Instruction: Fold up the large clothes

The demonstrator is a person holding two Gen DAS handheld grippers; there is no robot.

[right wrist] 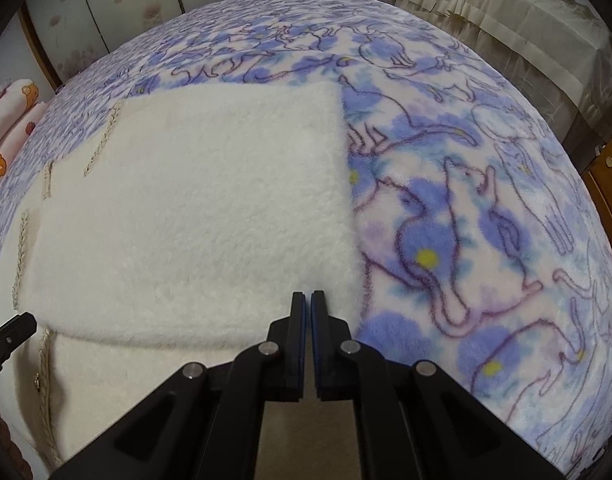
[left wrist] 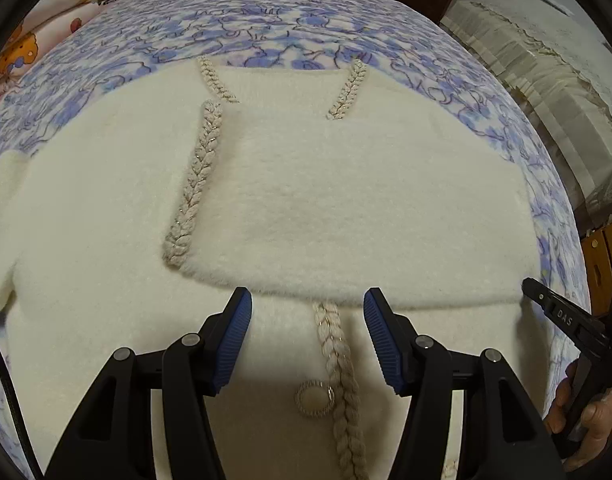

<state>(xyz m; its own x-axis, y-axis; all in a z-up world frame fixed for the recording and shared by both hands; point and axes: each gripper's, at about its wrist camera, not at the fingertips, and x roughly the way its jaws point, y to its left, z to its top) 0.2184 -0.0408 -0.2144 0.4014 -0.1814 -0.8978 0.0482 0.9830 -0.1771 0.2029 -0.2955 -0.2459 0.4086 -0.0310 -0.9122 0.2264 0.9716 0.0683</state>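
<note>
A fluffy cream cardigan (left wrist: 326,208) with braided trim (left wrist: 193,184) and a round pearl button (left wrist: 314,396) lies on the bed, its right side folded over the middle. My left gripper (left wrist: 308,308) is open and empty, hovering over the folded flap's near edge. In the right wrist view the cardigan (right wrist: 193,208) fills the left half. My right gripper (right wrist: 308,300) is shut at the cardigan's near right corner; whether it pinches the fabric is unclear. The right gripper also shows at the left wrist view's right edge (left wrist: 554,304).
The bed carries a blue and white cat-print blanket (right wrist: 466,220). A cartoon-print quilt (left wrist: 37,40) lies at the far left. A cloth-covered piece of furniture (left wrist: 546,52) and wooden drawers (right wrist: 610,176) stand to the right of the bed.
</note>
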